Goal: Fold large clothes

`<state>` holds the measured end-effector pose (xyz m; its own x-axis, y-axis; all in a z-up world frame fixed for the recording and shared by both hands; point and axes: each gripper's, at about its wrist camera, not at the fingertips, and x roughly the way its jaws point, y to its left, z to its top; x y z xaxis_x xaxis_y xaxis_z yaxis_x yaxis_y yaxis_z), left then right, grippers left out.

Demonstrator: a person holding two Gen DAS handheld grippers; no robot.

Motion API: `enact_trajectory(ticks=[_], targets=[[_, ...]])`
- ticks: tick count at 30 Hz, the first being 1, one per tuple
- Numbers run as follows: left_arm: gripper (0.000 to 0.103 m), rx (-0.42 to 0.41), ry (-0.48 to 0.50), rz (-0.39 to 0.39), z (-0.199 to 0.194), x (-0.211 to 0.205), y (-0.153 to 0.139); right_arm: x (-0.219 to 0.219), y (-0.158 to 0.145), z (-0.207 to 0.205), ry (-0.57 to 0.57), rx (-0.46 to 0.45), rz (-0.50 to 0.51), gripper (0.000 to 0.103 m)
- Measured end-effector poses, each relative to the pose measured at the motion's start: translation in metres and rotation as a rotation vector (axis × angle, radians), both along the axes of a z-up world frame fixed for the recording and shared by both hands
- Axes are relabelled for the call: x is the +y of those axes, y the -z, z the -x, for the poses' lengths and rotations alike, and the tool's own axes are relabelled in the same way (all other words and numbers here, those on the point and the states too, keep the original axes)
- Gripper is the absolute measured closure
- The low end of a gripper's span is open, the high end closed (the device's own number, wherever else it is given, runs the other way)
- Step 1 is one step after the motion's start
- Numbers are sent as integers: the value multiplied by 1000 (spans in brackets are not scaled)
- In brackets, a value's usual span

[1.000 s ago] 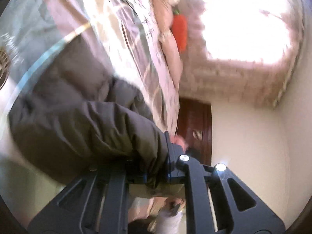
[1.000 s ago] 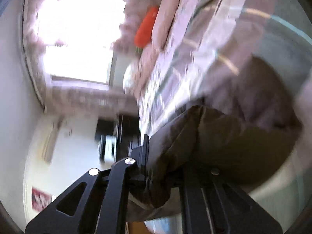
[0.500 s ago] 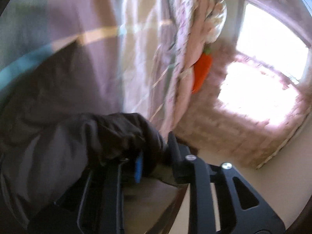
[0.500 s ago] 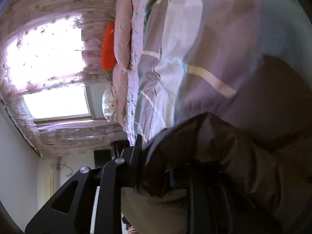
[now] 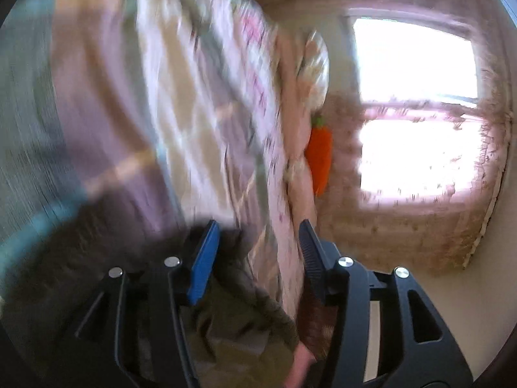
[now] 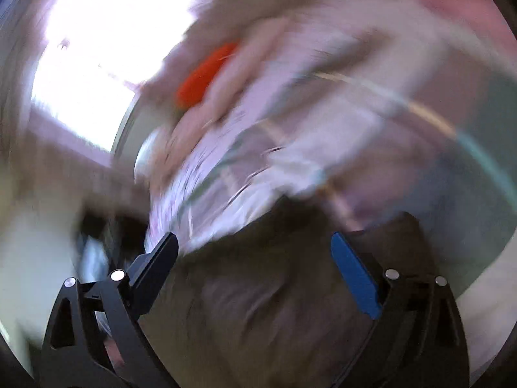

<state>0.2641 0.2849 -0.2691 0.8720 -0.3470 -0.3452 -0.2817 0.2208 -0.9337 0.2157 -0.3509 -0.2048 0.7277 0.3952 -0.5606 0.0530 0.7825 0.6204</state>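
A dark olive-brown padded jacket (image 5: 245, 310) lies on the checked bedspread (image 5: 106, 123). In the left wrist view my left gripper (image 5: 257, 239) has its jaws opening, and a fold of the jacket sits loose between them without being pressed. My right gripper (image 6: 255, 249) shows in the right wrist view with jaws spreading wide. The jacket (image 6: 274, 307) lies under and between its fingers, and neither pad touches the cloth. Both views are heavily blurred by motion.
Pink pillows (image 5: 297, 129) and an orange carrot-shaped cushion (image 5: 320, 158) lie at the head of the bed. A bright window with a lace curtain (image 5: 416, 123) is beyond it. A person's hand (image 5: 300, 365) shows below the left gripper.
Both grippers held bunched jacket cloth and have now let it go as their jaws opened. The jacket has dropped onto the bedspread. Both views have swung towards the window.
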Motion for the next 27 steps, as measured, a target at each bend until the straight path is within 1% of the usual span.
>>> enact_trajectory(ticks=[1, 2, 3, 4, 5, 6, 7, 8, 9, 10, 11, 12, 13, 14, 15, 16, 17, 19, 20, 22, 24, 25, 26, 27], targets=[[39, -9, -63, -67, 10, 9, -14, 16, -7, 3, -39, -10, 37, 7], [29, -15, -109, -106, 18, 16, -24, 36, -11, 6, -89, -19, 74, 7], [28, -17, -144, -134, 26, 23, -35, 61, -13, 9, -148, -20, 120, 7], [28, -10, -162, -156, 33, 27, -46, 79, -12, 10, -184, -11, 160, 7], [29, 18, -153, -179, 39, 27, -60, 95, -11, 12, -210, 3, 199, 7], [30, 38, -122, -198, 41, 21, -71, 115, -8, 15, -236, 20, 248, 7], [33, 57, -66, -234, 42, 9, -82, 130, -6, 17, -250, 25, 285, 8], [39, 75, 53, -344, 45, -19, -97, 143, -4, 19, -259, 22, 309, 9], [42, 78, 149, -482, 51, -52, -109, 157, -4, 23, -273, 11, 330, 12], [43, 85, 189, -564, 56, -72, -112, 169, -4, 25, -283, 2, 348, 17], [52, 107, 271, -688, 62, -109, -112, 179, -1, 22, -286, -5, 369, 20], [68, 107, 361, -739, 61, -138, -108, 190, -1, 23, -296, -18, 404, 23], [71, 101, 438, -750, 58, -159, -103, 197, 3, 21, -301, -24, 432, 25], [77, 105, 527, -757, 52, -184, -96, 205, 5, 20, -301, -26, 463, 25], [81, 122, 587, -801, 45, -209, -88, 211, 10, 16, -290, -21, 498, 25], [82, 138, 611, -843, 40, -223, -82, 213, 13, 13, -283, -15, 511, 25], [82, 164, 642, -910, 32, -242, -72, 214, 20, 6, -269, 2, 524, 25], [82, 207, 649, -1001, 15, -259, -57, 211, 30, -4, -236, 15, 542, 25], [82, 226, 637, -1027, 8, -259, -50, 208, 34, -8, -221, 14, 551, 25], [82, 289, 577, -1011, -9, -242, -39, 191, 40, -23, -172, 10, 558, 25], [83, 350, 513, -973, -22, -217, -28, 164, 47, -39, -106, 35, 530, 25], [83, 385, 466, -956, -28, -199, -22, 149, 49, -45, -69, 46, 515, 25], [85, 403, 436, -963, -30, -188, -19, 130, 53, -51, -14, 65, 506, 25], [86, 430, 402, -983, -33, -174, -14, 99, 60, -58, 76, 104, 506, 25]])
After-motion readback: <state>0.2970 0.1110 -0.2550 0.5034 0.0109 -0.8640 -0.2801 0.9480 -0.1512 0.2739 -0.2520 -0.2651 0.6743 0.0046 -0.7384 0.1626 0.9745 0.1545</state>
